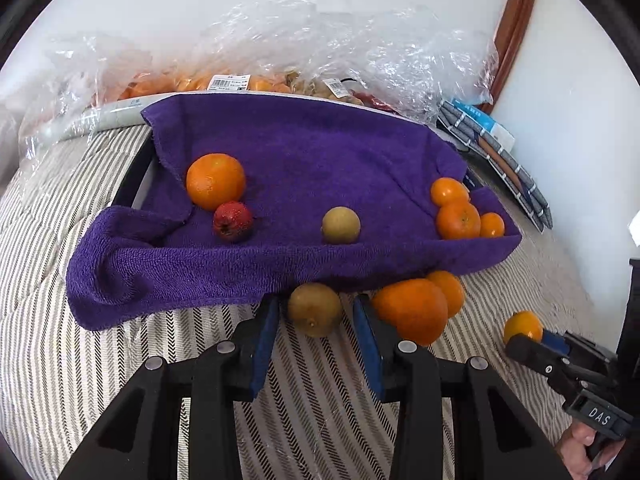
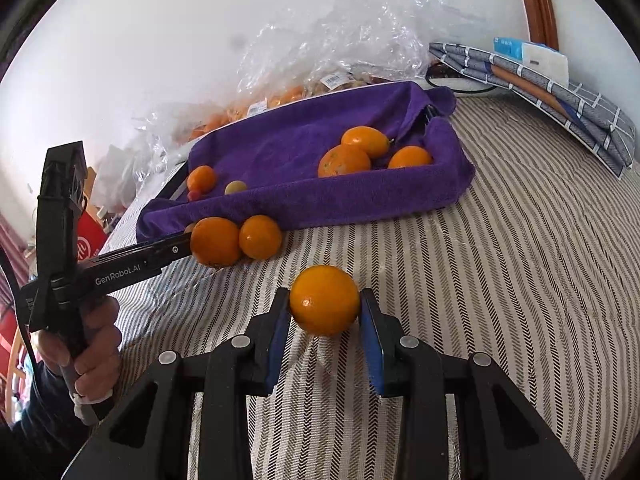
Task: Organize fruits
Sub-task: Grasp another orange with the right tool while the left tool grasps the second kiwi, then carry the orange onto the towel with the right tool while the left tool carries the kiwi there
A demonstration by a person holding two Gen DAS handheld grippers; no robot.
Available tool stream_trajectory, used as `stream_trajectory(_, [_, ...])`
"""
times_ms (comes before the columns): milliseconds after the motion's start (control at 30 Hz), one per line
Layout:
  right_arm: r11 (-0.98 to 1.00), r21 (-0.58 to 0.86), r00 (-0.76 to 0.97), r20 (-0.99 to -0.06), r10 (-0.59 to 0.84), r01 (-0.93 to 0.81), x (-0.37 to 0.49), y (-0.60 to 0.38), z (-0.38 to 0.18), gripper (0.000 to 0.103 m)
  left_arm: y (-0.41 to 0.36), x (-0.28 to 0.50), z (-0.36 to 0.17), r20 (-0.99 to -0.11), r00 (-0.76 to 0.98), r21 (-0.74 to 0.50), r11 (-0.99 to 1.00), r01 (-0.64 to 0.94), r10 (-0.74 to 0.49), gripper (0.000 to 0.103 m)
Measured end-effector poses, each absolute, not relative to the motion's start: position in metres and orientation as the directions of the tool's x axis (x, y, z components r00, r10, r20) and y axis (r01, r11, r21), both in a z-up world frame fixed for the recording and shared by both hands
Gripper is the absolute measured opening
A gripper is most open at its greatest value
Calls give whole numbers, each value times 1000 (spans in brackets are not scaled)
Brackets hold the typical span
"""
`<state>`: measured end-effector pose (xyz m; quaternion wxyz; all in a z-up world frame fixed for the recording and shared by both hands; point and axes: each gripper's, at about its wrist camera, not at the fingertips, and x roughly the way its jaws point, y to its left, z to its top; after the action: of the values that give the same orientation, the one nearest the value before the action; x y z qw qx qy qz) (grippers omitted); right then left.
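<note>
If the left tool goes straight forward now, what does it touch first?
Probably the purple towel over the tray's near edge. The left tool already has the brownish-green fruit between its fingers; the edge sits just behind it, though depth is uncertain.

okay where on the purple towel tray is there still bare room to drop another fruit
Free: the towel behind the brown fruit, between the big orange and the three small oranges. Crowded: the right corner, and the left by the red fruit.

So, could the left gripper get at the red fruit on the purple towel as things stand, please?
Probably not yet: the left gripper already has a brown fruit between its fingers, and the towel's raised front fold lies before the red fruit.
</note>
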<state>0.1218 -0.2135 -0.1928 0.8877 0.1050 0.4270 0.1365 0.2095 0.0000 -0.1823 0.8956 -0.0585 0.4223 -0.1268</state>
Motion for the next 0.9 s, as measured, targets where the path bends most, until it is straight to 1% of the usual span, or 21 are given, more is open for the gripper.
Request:
stream_trajectory(67, [935,322,596,-726,344,-147,122,-216,-194,34,1,209,-183,-737,613,-219,959,180,-284,27])
stream_trajectory(267, [932,339,599,-723,344,-127,123,-219,-194,34,9,199,-178,-703,657,-232,961,151,-273,27])
stream_trajectory(533, [949,291,638,-710,297,-118,116,-216,-189,34,14,185,-169,-658,708,-220,965,146,-257,27])
stream_trajectory(900, [953,286,670,-689,278,-102,112,-220,-185,34,18,173,-157,-613,744,-227,962,154,-264,27])
